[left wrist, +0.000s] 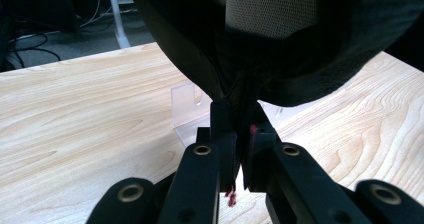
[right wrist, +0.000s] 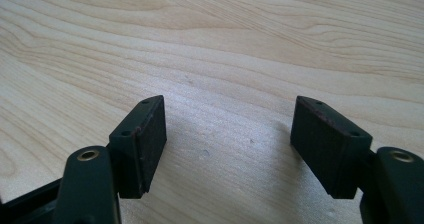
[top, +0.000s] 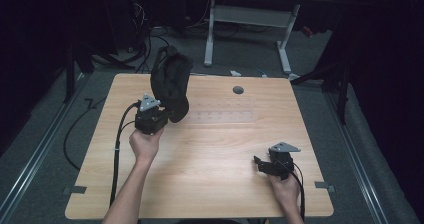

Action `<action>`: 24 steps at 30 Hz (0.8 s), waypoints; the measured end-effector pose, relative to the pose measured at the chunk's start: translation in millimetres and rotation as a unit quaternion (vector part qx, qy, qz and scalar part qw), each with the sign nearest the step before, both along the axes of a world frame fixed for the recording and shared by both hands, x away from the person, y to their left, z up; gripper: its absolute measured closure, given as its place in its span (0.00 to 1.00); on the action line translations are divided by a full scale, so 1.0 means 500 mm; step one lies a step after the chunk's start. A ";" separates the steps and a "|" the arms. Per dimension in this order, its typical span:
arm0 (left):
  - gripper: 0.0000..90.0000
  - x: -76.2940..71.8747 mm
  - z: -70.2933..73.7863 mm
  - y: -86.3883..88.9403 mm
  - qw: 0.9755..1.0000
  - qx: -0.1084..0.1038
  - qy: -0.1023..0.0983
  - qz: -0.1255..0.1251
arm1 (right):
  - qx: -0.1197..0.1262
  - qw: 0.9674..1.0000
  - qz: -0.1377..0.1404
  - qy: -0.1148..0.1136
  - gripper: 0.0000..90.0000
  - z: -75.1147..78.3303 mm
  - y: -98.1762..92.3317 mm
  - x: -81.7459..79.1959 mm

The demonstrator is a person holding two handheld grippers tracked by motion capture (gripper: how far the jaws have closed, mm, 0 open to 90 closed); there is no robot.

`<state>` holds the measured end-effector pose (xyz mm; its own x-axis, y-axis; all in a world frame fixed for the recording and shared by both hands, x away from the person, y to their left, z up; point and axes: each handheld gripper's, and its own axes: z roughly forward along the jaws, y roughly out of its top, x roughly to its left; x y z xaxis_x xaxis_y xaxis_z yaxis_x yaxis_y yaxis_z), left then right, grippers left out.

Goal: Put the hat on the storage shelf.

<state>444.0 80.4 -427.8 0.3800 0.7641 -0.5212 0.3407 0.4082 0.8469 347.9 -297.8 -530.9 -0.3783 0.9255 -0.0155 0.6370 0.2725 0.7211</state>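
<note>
High view, left hand-held gripper (top: 167, 115) clamping black cap (top: 171, 81), lifted

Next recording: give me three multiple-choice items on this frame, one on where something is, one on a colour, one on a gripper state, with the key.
1. Where is the black bag?
A. Flat at the table's near edge
B. Lifted over the table's far left part
C. On the floor

2. What colour is the round cap set in the table?
A. Grey
B. Red
C. Yellow

3. How does the right hand-held gripper stand?
A. Shut on the bag
B. Shut on nothing
C. Open, with nothing between its jaws

Key: 1 B, the left hand-held gripper pinches its fabric and holds it up. 2 A, it shows grey on the wood. 3 C, bare tabletop shows between its spread jaws.
</note>
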 end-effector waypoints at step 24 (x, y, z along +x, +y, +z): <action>0.95 0.015 -0.039 -0.023 1.000 0.017 0.022 -0.012 | 0.000 1.000 0.001 -0.001 0.35 0.000 0.000 0.000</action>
